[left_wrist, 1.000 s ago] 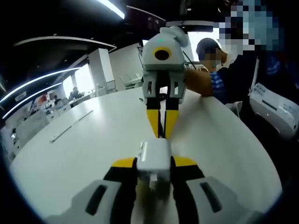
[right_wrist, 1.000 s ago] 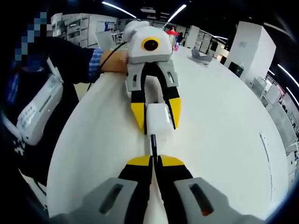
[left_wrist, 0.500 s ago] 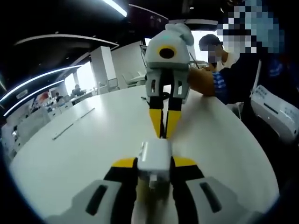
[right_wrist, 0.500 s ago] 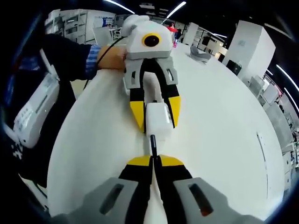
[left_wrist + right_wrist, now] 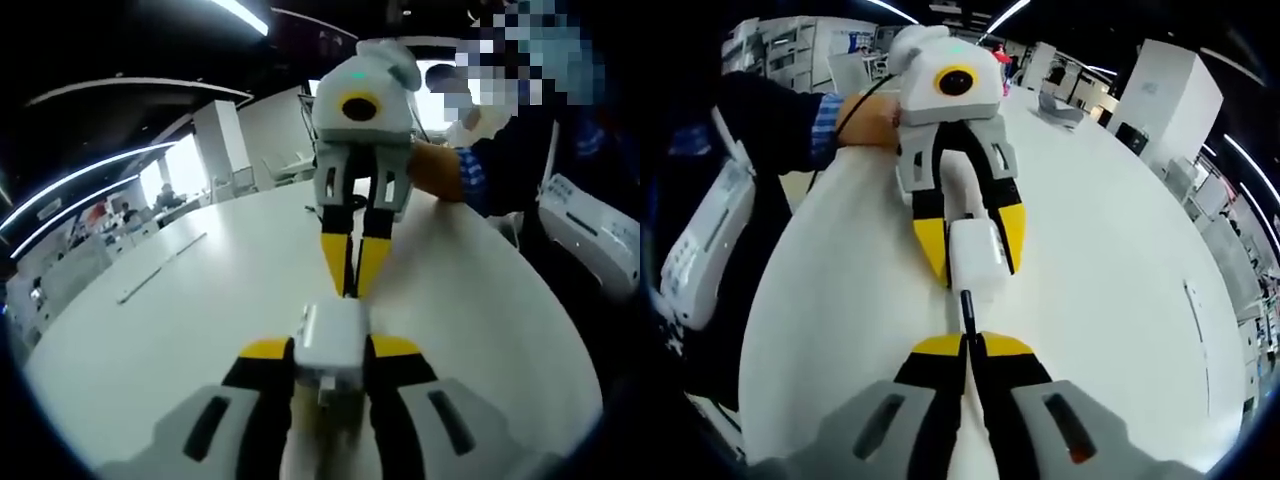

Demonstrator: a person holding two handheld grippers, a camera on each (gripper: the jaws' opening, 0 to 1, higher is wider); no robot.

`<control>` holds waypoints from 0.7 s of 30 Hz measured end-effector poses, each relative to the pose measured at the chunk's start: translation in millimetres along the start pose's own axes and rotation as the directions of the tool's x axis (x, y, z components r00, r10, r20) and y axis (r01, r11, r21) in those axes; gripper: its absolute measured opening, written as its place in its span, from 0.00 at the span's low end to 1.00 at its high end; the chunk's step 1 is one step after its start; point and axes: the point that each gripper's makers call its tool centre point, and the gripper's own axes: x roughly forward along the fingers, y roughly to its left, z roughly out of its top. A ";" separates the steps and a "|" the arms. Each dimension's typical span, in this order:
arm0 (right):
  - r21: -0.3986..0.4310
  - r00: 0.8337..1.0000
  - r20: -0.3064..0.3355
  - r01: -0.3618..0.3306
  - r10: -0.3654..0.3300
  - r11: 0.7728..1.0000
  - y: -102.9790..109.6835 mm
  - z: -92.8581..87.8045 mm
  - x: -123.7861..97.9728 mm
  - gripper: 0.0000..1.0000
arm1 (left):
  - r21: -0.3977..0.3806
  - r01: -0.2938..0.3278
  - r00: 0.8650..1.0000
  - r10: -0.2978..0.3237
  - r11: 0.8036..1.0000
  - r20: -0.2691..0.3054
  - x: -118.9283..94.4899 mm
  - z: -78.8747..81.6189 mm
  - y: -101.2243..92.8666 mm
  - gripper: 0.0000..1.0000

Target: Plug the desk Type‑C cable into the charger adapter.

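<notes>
the left tool (image 5: pixel 330 350) is clamped on the white charger adapter (image 5: pixel 331 335), holding it just above the white tabletop (image 5: pixel 180 320). facing it, the right tool (image 5: pixel 969 345) has its yellow tips pressed together on the black type-c cable (image 5: pixel 966 308), whose plug end touches the adapter's near face; whether it is seated inside cannot be told. in the right gripper view the adapter (image 5: pixel 977 255) sits between the left tool's yellow tips. a person's hand (image 5: pixel 868 120) grips the left tool from behind.
</notes>
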 end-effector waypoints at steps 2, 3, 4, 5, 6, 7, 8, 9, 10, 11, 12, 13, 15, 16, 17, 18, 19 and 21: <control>0.007 1.000 0.014 -0.003 0.003 1.000 -1.7 0.6 -0.1 0.04 | -0.002 0.001 1.000 -0.001 1.000 0.005 0.3 -0.1 1.0 0.28; 0.009 1.000 0.016 -0.003 0.003 1.000 -1.8 0.8 0.3 0.04 | -0.002 0.002 1.000 -0.002 1.000 0.007 0.4 0.1 1.3 0.28; 0.008 1.000 0.018 -0.002 0.002 1.000 -2.0 1.0 0.5 0.04 | -0.001 0.001 1.000 -0.001 1.000 0.007 0.4 0.1 1.5 0.28; 0.006 1.000 0.019 -0.002 0.002 1.000 -2.1 1.3 0.9 0.04 | 0.001 0.000 1.000 0.000 1.000 0.005 0.0 -0.1 2.1 0.28; 0.001 1.000 0.020 0.001 -0.001 1.000 -2.4 1.7 1.4 0.04 | 0.000 -0.003 1.000 0.003 1.000 0.002 -0.4 -0.5 2.8 0.28; -0.009 1.000 0.024 0.006 -0.006 1.000 -3.4 2.3 2.1 0.05 | 0.000 -0.004 1.000 0.004 1.000 0.001 -0.8 -0.7 3.3 0.28; -0.045 0.999 0.034 0.007 -0.006 0.999 -4.5 3.3 3.1 0.05 | -0.001 -0.007 1.000 0.007 1.000 0.000 -1.4 -1.2 4.3 0.28; -0.067 0.999 0.050 0.013 -0.010 0.998 -5.4 4.3 3.2 0.07 | -0.005 -0.007 1.000 0.008 1.000 0.002 -1.9 -1.3 4.9 0.28; -0.090 0.998 0.058 0.021 -0.016 0.996 -6.9 4.2 1.7 0.11 | -0.010 -0.006 1.000 0.006 1.000 0.004 -2.1 -1.0 4.9 0.28; -0.088 0.998 0.059 0.027 -0.021 0.996 -8.3 3.5 -0.6 0.16 | -0.011 -0.005 1.000 0.005 1.000 0.005 -2.2 -1.1 4.8 0.28; -0.087 0.998 0.061 0.032 -0.027 0.996 -10.0 3.7 -2.6 0.16 | -0.010 -0.006 1.000 0.006 1.000 0.004 -2.3 -1.2 4.9 0.28; -0.085 0.997 0.066 0.038 -0.032 0.996 -12.2 4.3 -6.3 0.16 | -0.007 -0.008 1.000 0.008 1.000 0.004 -2.5 -1.0 5.2 0.27; -0.077 0.995 0.095 0.050 -0.043 0.996 -16.1 7.9 -13.0 0.16 | -0.003 -0.013 1.000 0.013 1.000 0.005 -3.1 -0.7 6.2 0.27; -0.072 0.992 0.115 0.063 -0.054 0.995 -19.8 10.1 -18.7 0.16 | -0.002 -0.014 1.000 0.014 1.000 0.005 -3.2 -0.8 6.6 0.27; -0.072 0.990 0.126 0.074 -0.065 0.995 -22.6 11.1 -22.8 0.16 | -0.001 -0.016 1.000 0.016 1.000 0.004 -3.5 -1.1 7.3 0.27; -0.072 0.987 0.135 0.095 -0.085 0.993 -27.3 11.5 -28.6 0.16 | -0.001 -0.019 1.000 0.019 1.000 0.004 -4.0 -1.5 8.2 0.27; -0.078 0.985 0.138 0.118 -0.107 0.990 -31.8 11.3 -33.7 0.16 | -0.001 -0.021 1.000 0.021 1.000 0.003 -4.3 -1.8 8.8 0.27; -0.089 0.976 0.148 0.176 -0.162 0.980 -43.0 11.2 -46.8 0.17 | -0.001 -0.028 1.000 0.028 1.000 0.002 -5.4 -2.3 10.6 0.27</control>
